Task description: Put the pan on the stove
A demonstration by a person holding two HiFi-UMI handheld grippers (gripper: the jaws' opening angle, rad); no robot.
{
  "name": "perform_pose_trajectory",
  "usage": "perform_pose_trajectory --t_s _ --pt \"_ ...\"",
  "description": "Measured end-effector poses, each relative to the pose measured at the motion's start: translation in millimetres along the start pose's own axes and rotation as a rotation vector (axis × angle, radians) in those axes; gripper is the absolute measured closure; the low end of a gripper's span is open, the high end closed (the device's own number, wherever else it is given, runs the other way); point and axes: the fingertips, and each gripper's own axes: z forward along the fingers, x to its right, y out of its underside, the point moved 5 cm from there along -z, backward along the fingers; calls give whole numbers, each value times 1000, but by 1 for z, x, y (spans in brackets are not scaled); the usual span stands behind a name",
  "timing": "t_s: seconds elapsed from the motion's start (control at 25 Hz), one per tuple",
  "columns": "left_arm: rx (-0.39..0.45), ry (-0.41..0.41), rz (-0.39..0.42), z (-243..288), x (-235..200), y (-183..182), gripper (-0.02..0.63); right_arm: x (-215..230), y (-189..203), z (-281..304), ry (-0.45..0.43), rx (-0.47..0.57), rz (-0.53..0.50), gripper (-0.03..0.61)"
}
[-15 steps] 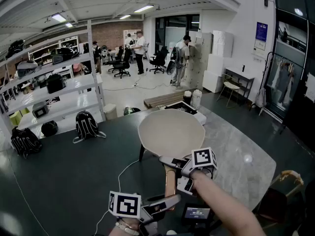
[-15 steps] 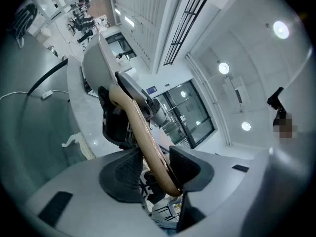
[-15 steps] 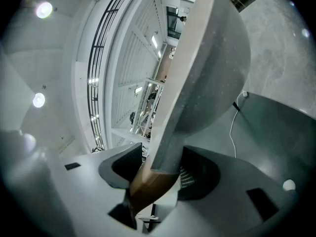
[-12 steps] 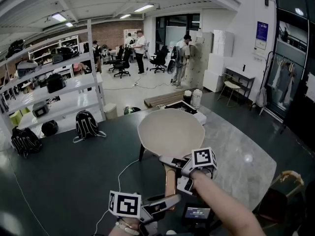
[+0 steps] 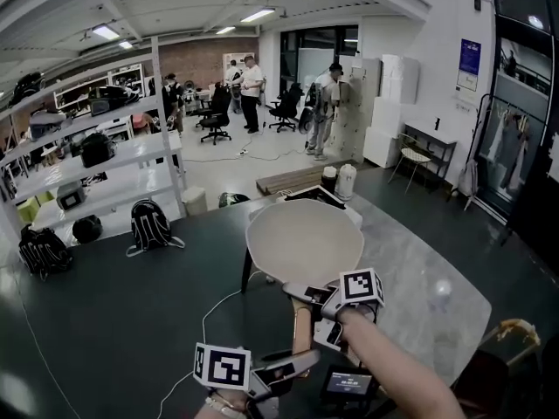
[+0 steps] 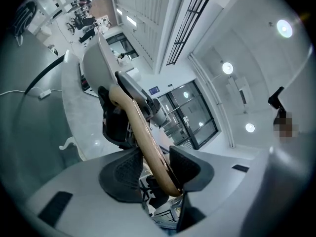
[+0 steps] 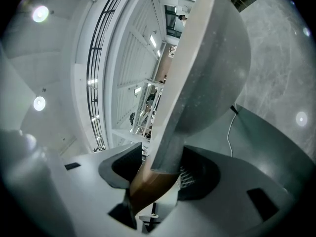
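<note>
A pan with a cream inside, a grey outside and a wooden handle hangs above the dark table. My right gripper is shut on the handle near the pan's neck, which sits between its pads. My left gripper is shut on the handle's near end. Just beyond the pan's far rim lies a flat black stove, partly hidden by the pan.
Two canisters stand behind the stove. A white cable runs across the table. A small device with a lit display lies near me. Shelves with bags stand at the left, and people stand far back.
The pan and both grippers sit slightly lower in the head view. Both grips on the handle are unchanged.
</note>
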Motion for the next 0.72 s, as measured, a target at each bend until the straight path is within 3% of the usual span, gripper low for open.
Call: perform_pose_trajectory --t_s 0.28,0.56,0.72 --pt "8 18 5 36 -8 -21 434 18 -35 -9 -3 -6 22 364" --pt "-5 -19 -12 56 -31 -47 434 38 -71 -4 -11 5 46 362" --pt "-28 21 -20 59 -47 -74 434 48 -91 16 8 18 68 362"
